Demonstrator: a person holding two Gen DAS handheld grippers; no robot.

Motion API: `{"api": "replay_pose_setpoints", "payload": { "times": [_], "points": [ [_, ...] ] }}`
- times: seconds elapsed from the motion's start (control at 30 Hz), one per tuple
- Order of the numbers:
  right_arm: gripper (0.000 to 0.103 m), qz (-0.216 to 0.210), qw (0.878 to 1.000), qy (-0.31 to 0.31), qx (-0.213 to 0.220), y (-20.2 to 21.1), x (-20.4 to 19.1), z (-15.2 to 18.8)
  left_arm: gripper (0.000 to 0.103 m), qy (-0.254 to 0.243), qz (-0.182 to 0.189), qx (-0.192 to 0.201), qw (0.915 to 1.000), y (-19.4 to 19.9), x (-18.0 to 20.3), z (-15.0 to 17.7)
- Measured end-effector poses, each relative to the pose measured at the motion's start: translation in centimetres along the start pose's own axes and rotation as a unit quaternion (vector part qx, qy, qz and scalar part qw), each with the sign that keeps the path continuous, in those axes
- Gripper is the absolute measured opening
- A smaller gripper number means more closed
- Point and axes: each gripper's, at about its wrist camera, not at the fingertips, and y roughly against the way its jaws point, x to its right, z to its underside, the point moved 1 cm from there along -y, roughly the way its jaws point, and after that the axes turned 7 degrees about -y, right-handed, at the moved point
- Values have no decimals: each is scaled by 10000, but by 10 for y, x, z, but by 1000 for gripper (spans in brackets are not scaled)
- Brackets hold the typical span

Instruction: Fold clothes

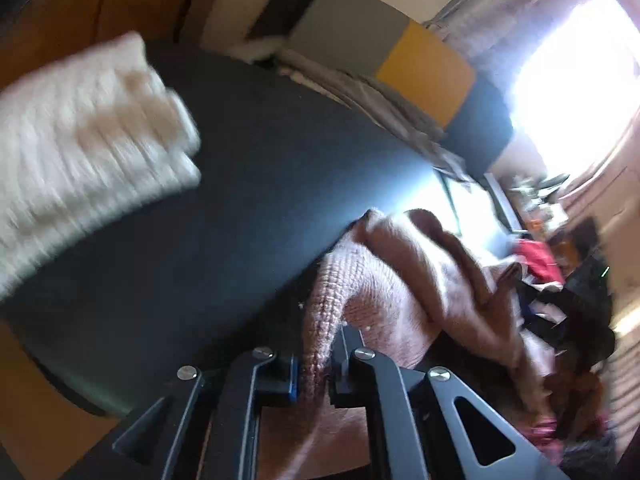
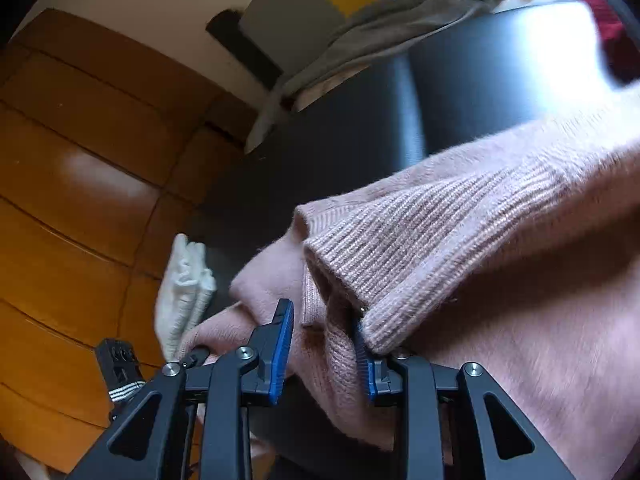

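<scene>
A pink knit sweater hangs over a dark round table. My left gripper is shut on a fold of its ribbed edge, the cloth pinched between the two black fingers. In the right wrist view the same pink sweater fills the right half. My right gripper has its blue pads apart, with a ribbed cuff and loose folds lying between them. The right pad is partly hidden by the cuff. A folded white knit garment lies on the table's left side and also shows in the right wrist view.
Grey cloth is draped at the table's far edge. A wooden floor lies to the left. A heap of red and dark clothes sits at the right. A bright window glares at the upper right.
</scene>
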Motion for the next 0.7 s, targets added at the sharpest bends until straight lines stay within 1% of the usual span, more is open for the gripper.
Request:
{"api": "replay_pose_setpoints", "payload": {
  "times": [0.03,0.07,0.1,0.13,0.17,0.2,0.23,0.27,0.3,0.33,0.37,0.4,0.47,0.5,0.53,0.6,0.67,0.7],
  "points": [
    [33,-50,9999,-93,-4,-11,-8,-6,11,-98,-150,1,9998,1,1,-3],
    [33,-40,9998,-173,2,-21,-14,-12,14,-174,-174,-55,9997,-2,4,-1],
    [33,63,9997,-233,24,-28,-20,-19,14,-250,-199,-110,9994,-5,7,1],
    [38,142,9996,-253,29,-33,-27,-25,15,-324,-220,-165,9991,-8,11,3],
    [43,167,9998,-144,16,-35,-35,-28,15,-383,-196,-215,9988,-10,14,7],
    [52,162,9998,66,25,-31,-45,-28,16,-441,-263,-194,9985,-10,16,9],
    [57,172,9993,334,42,-23,-52,-26,16,-496,-328,-170,9981,-9,18,11],
    [58,213,9974,690,56,-14,-61,-20,16,-511,-358,-117,9980,-5,19,12],
    [62,315,9939,1054,106,-3,-67,-13,16,-528,-385,-59,9978,-1,20,13],
    [64,575,9875,1446,251,10,-72,-6,19,-556,-372,44,9977,1,23,10],
    [70,931,9770,1860,461,22,-77,3,21,-585,-359,147,9975,4,26,7],
    [74,1291,9628,2282,658,33,-80,11,22,-613,-346,251,9972,7,30,4],
    [79,1963,9247,3115,970,49,-83,22,24,-675,-320,452,9962,12,36,-2],
    [84,2168,9079,3443,1010,53,-82,21,25,-774,-314,495,9953,11,42,-7],
    [88,2341,8921,3732,1000,55,-81,19,26,-872,-301,529,9943,10,47,-12],
    [88,2650,8612,4248,872,52,-74,10,27,-1020,-138,410,9938,1,57,-17],
    [88,2966,8280,4710,676,36,-65,-3,27,-1133,-16,280,9932,-12,66,-20],
    [88,3051,8149,4895,569,30,-57,-10,27,-1203,54,214,9925,-19,71,-19]
  ]
}}
